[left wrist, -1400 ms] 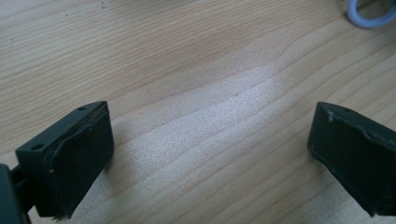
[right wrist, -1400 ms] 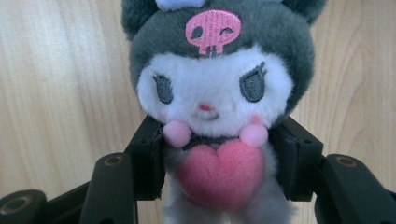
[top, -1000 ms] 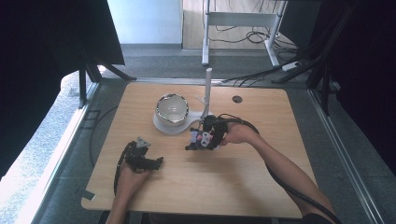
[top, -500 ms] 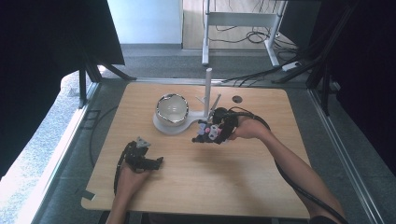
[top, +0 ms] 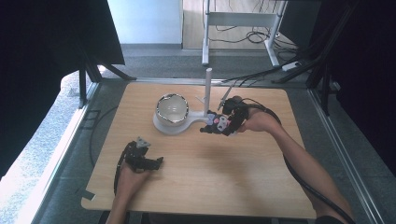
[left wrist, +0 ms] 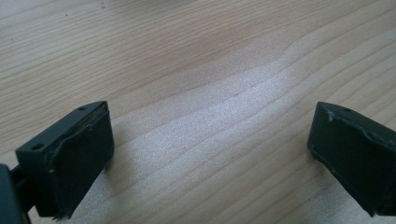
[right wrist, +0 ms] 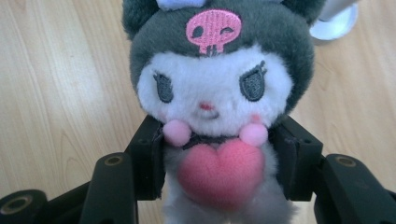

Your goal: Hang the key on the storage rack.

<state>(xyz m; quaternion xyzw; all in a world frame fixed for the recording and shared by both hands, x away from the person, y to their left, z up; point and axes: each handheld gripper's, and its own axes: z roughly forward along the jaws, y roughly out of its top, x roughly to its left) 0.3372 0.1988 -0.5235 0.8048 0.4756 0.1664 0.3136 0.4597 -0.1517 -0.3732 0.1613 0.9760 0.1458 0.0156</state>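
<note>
1. The fingers [right wrist: 294, 158] of the right gripper [right wrist: 219, 186] are clamped on the body of a plush toy [right wrist: 215, 93], one finger pressed against each of its sides just below the head.
2. The toy has a white face, a dark grey hood with a pink skull mark, two pink pom-poms and a pink heart on its chest; it faces back along the fingers.
3. In the high view the right gripper [top: 219, 125] holds the plush toy [top: 215, 123] just to the right of the white stand [top: 177, 125]; whether the toy touches the bench [top: 210, 186] I cannot tell.
4. The stand carries a metal bowl [top: 172, 108] and an upright white post [top: 207, 91].
5. The left gripper [top: 156, 163] rests on the bench well toward the person's side of the stand, its fingers [left wrist: 74, 154] wide apart with only bare wood between them.
</note>
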